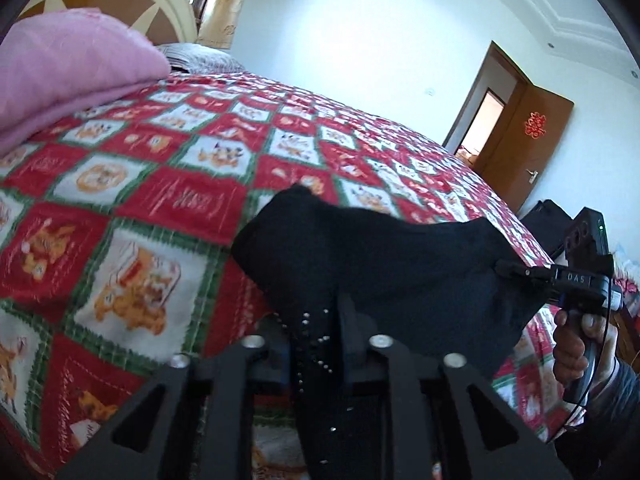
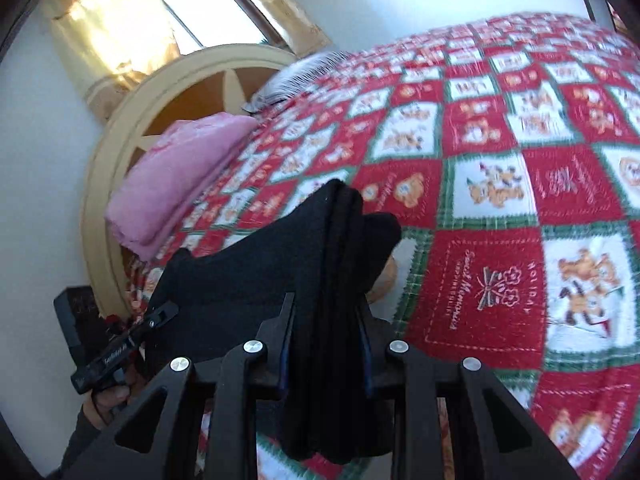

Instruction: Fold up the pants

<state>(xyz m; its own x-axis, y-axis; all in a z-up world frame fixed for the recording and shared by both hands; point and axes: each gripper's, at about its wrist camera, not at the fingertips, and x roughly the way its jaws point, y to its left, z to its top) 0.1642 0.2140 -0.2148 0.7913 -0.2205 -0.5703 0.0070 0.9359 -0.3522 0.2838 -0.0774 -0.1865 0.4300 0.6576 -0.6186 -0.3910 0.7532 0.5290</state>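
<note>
Above the bed, the left claw is clamped on a studded edge of the black pants, and the right claw pinches a bunched edge. The garment hangs stretched between both claws, lifted off the red patchwork quilt. Its lower part is cut off below. Farther off lie a pink blanket and a brown door.

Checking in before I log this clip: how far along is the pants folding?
Done: the black pants look doubled into layers. In hand: the left gripper and right gripper each pinch an end, holding them above the red patchwork quilt. Left: laying them down and finishing the fold.
</note>
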